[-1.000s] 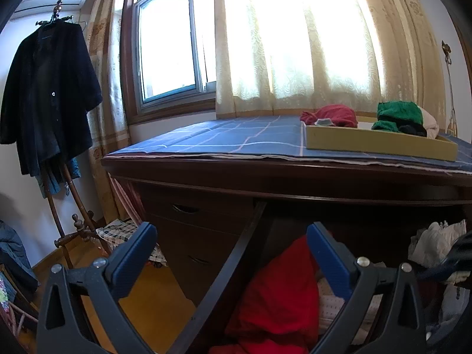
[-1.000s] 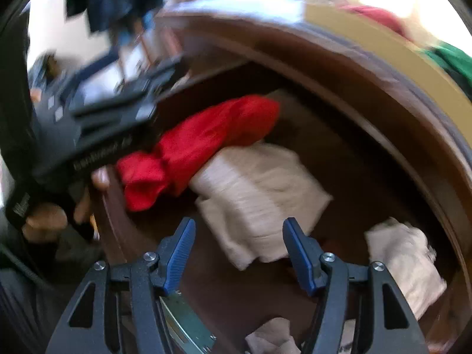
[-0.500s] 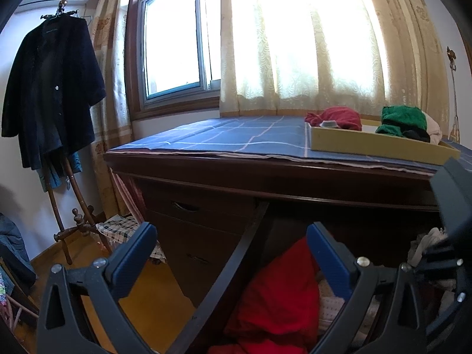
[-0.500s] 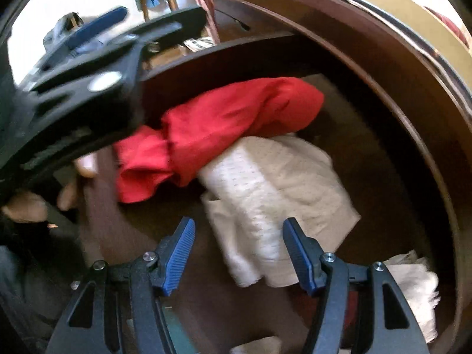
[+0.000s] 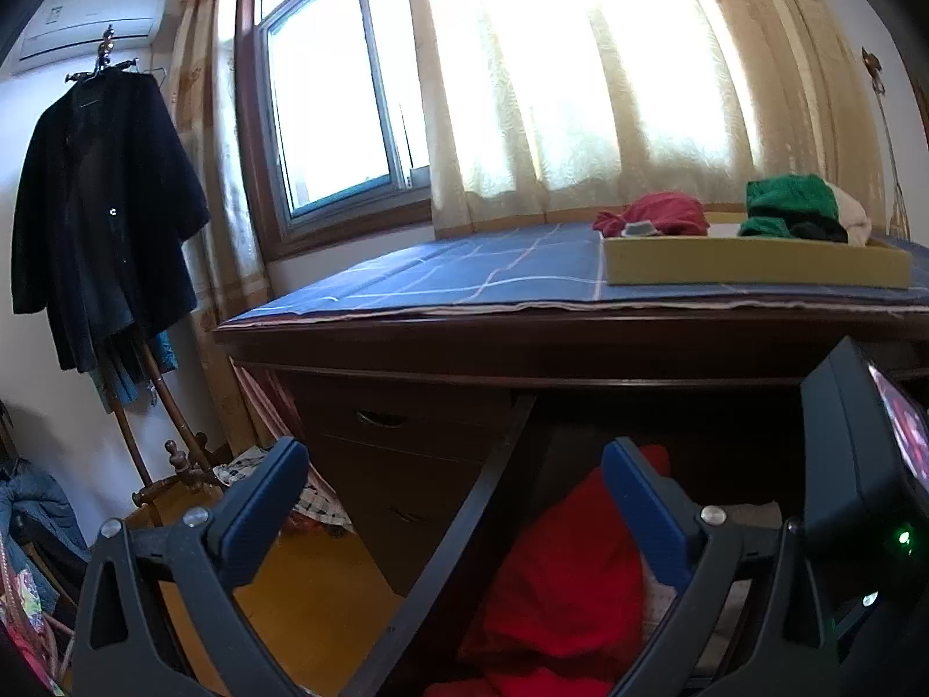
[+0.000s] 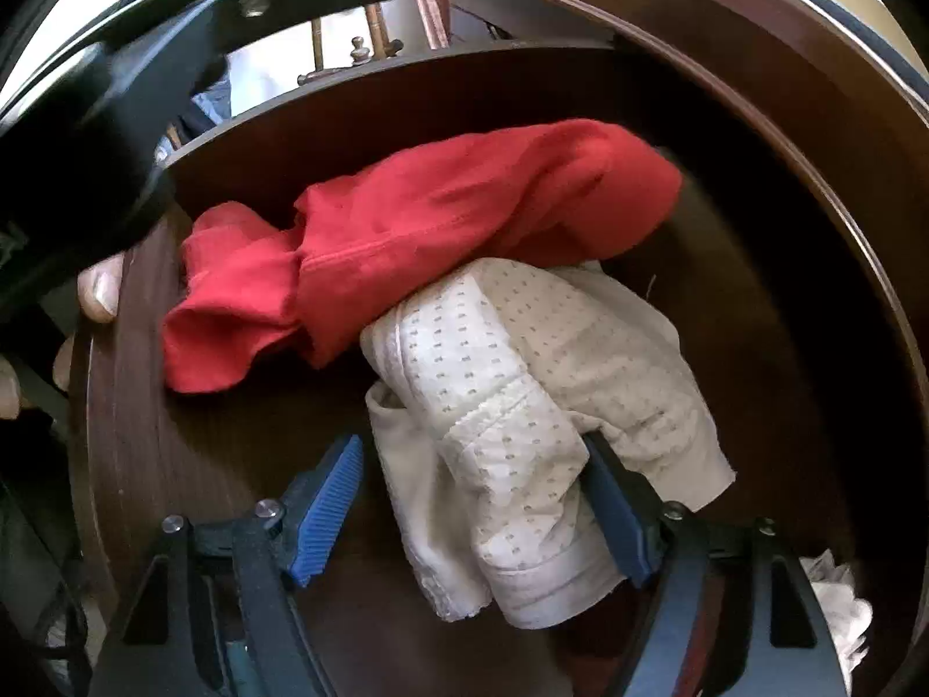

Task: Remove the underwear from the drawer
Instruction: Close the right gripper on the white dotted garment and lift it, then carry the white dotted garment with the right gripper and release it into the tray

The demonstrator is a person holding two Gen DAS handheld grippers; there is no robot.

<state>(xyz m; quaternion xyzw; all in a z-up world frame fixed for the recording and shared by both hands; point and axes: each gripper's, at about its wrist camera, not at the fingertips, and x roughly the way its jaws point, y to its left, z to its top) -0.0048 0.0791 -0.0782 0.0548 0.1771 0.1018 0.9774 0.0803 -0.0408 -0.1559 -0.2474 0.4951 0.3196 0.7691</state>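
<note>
Underwear, cream-white with a dotted weave (image 6: 511,424), lies in the open drawer (image 6: 772,302) directly under the right gripper (image 6: 476,493). Right jaws have just been opening and now stand spread, straddling the near folded end of the cream piece: the right blue pad touches or sits just under its edge, the left pad stands apart from it over bare drawer bottom. The pads do not press the cloth.

Left gripper (image 5: 453,493) is spread wide with nothing between its pads; it points roughly level at the desk front, its fingers framing the drawer's side wall (image 5: 464,523). From the right wrist view its black body crosses the upper left, with a person's fingertips (image 6: 101,290) at the drawer's left edge.

Drawer contents: red garment (image 6: 418,232), bunched, lying along the far side and overlapping the top of the cream underwear; the cream piece beneath and in front of it; a crumpled white cloth (image 6: 836,592) at the lower right corner, apart from both.

Desk top carries a blue checked cloth (image 5: 493,267) and a shallow yellow-green tray (image 5: 755,267). In the tray: a dark red item (image 5: 668,212) at its left, a green one (image 5: 789,197) with something black and something pale at its right.

Cream underwear: folded over itself, thick hem band across the middle, lace-like trim at the near lower edge.
</note>
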